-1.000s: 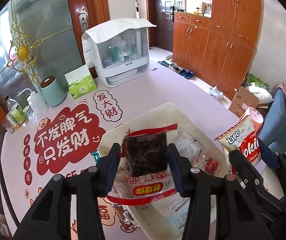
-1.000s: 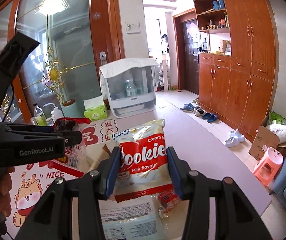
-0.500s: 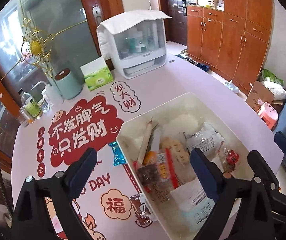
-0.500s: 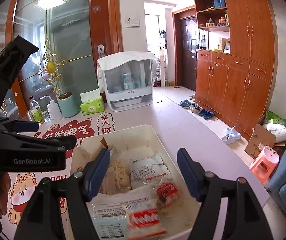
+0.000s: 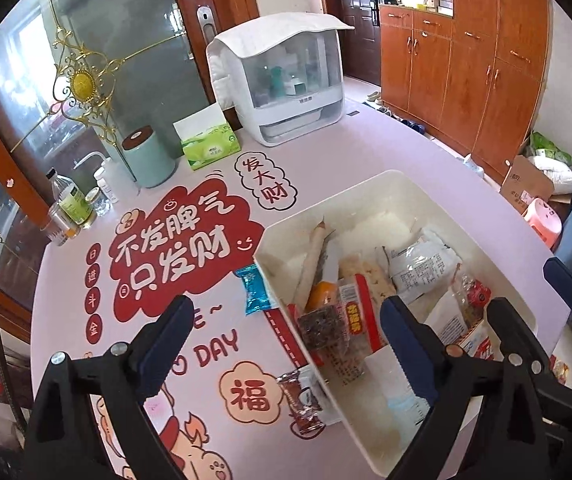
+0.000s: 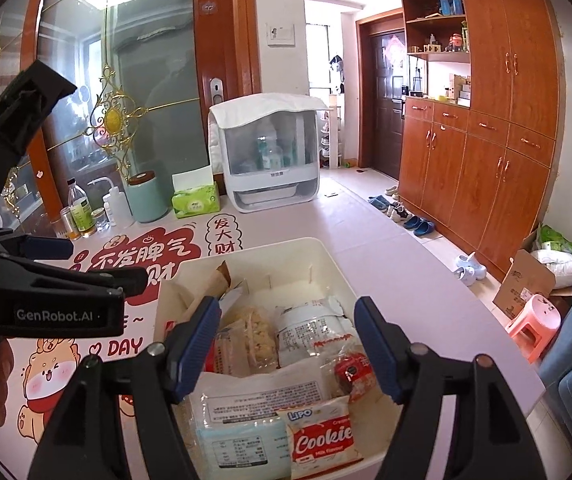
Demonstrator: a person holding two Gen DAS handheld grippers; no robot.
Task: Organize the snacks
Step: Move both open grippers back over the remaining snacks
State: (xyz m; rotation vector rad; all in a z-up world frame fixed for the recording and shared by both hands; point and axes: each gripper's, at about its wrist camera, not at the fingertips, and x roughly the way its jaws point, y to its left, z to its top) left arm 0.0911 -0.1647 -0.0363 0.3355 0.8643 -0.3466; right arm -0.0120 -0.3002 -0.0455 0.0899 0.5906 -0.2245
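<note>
Having released the cookie packet (image 6: 321, 438) and the dark snack (image 5: 321, 326) into the bin (image 5: 369, 186), both grippers, left (image 5: 286, 344) and right (image 6: 287, 346), gape empty above the pink, possibly vinyl, tablecloth (image 5: 365, 148).

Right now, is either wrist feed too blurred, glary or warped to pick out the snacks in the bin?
Left wrist view: sharp, evenly lit, strong fisheye bending at the edges; cream plastic bin readable. Right wrist view: red-and-white Cookies packet legible; only the window glares.

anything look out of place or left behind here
Two snacks lie outside the white bin: a blue packet at its left wall and a brown-red wrapper by its near corner. Everything else is piled inside.
</note>
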